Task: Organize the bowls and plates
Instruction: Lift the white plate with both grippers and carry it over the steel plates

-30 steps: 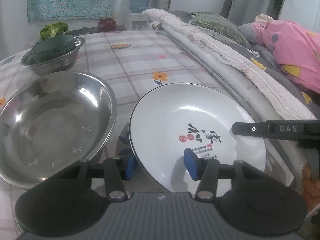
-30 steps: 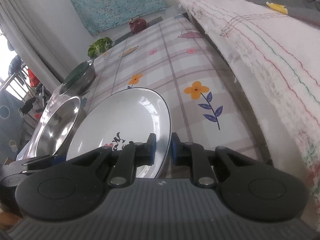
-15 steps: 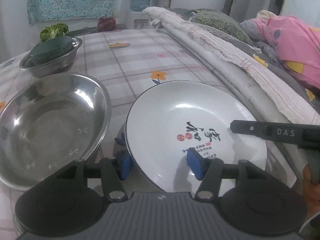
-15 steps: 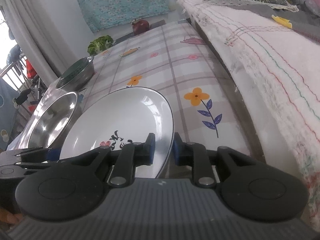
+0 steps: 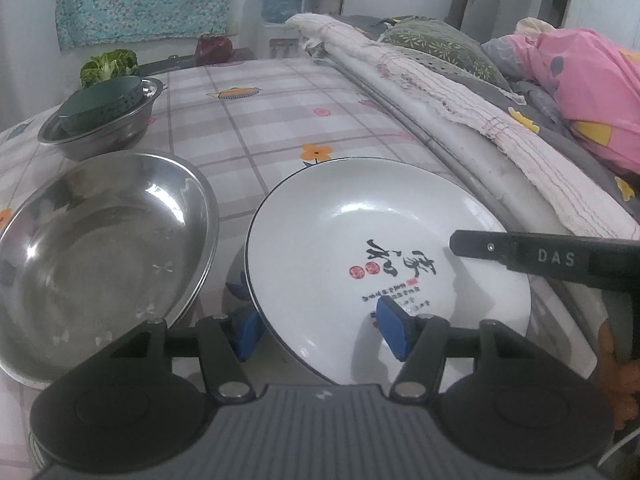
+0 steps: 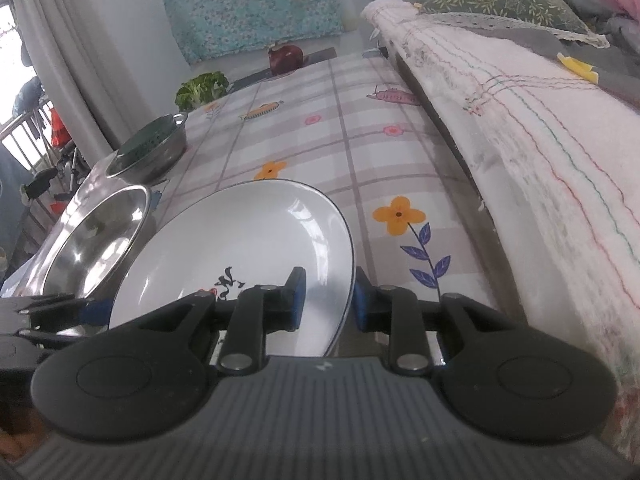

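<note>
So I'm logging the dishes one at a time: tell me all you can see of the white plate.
The white plate is round, shallow and glossy, seemingly ceramic, with a thin dark rim line and black brush writing with red stamps inside. It is tilted, its side toward the steel bowl raised off the checked tablecloth. The left claw straddles its near rim, open; the right claw straddles the opposite rim, a gap showing.

- One white plate (image 5: 360, 232) with black calligraphy, centre frame.
- Two steel bowls: a large steel bowl (image 5: 100, 240) at left and a smaller steel bowl (image 5: 100, 136) at upper left.
- One green bowl (image 5: 102, 102) inside the smaller one.
- Two hand-held grippers: left hand-held gripper (image 5: 320, 328), right hand-held gripper (image 6: 330, 300).
</note>
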`<action>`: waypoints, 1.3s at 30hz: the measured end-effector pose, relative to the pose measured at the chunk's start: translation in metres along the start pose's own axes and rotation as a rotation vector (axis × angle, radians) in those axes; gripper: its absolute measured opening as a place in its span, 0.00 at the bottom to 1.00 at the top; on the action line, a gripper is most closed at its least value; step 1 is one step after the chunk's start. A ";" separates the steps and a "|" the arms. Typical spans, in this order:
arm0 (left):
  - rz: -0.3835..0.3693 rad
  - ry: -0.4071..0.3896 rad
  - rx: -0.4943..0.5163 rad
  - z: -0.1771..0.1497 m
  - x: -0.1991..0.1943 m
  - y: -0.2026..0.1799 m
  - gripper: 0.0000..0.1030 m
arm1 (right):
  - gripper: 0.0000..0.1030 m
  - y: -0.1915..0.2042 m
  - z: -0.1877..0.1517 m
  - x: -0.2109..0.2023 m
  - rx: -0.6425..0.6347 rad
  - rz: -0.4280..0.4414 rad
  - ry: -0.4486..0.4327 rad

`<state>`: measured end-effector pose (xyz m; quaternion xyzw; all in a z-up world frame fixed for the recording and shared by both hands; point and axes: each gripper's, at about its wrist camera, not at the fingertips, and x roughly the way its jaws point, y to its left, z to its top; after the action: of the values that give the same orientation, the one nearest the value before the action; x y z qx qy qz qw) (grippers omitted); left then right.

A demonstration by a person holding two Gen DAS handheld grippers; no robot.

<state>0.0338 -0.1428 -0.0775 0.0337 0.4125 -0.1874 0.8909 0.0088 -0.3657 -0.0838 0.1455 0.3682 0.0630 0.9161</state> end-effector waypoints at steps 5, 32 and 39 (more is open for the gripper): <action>0.002 -0.002 0.000 0.001 0.001 0.001 0.59 | 0.22 -0.002 -0.005 -0.006 0.004 0.011 0.001; -0.012 -0.021 -0.004 0.004 -0.006 0.002 0.56 | 0.27 0.016 -0.008 -0.014 -0.031 -0.067 -0.037; -0.025 -0.027 -0.019 0.006 -0.010 0.000 0.56 | 0.27 0.015 -0.006 -0.019 -0.025 -0.072 -0.052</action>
<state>0.0325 -0.1408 -0.0659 0.0177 0.4027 -0.1953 0.8941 -0.0092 -0.3546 -0.0703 0.1222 0.3482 0.0308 0.9289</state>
